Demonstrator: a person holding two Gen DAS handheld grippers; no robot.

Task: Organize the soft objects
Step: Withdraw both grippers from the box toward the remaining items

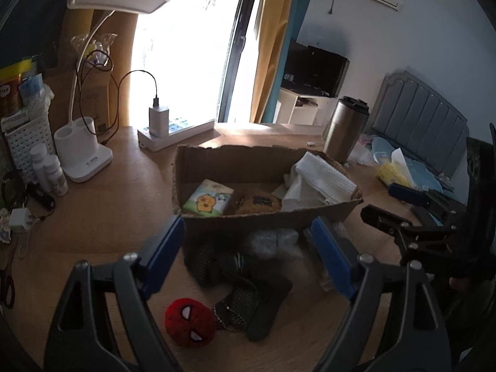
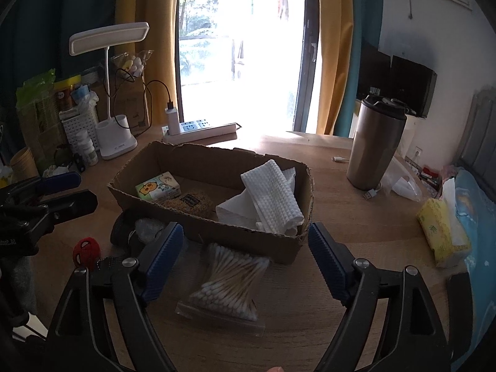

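Cardboard box [image 2: 214, 192] is sitting mid-table with a cartoon tissue pack [image 2: 158, 187], a brown knitted piece [image 2: 190, 202] and a white waffle cloth [image 2: 272, 200] lying inside it. I am holding my right gripper [image 2: 246, 259] with its fingers spread wide and gripping nothing, hovering over a clear pack of cotton swabs [image 2: 231, 282] that is lying just in front of the box's near wall. That pack is hardly showing in the left wrist view, where the right-hand finger is covering most of it.

I am keeping my left gripper [image 1: 248, 255] wide too, empty, framing a heap of dark dotted socks [image 1: 235, 279] and a crumpled clear bag [image 1: 272, 241] pressed against the box wall. A red Spider-Man plush [image 1: 189, 321] is resting just left of the socks, with a bead chain beside it. From the right wrist I am seeing only a sliver of those socks behind my left finger, though the plush is showing small at the left.

Only the right wrist is giving me the steel tumbler [image 2: 375, 145] in full and the yellow tissue box [image 2: 443, 232] near the table's right edge. A white desk lamp [image 1: 83, 152] and a power strip [image 1: 173, 130] are standing behind the box.
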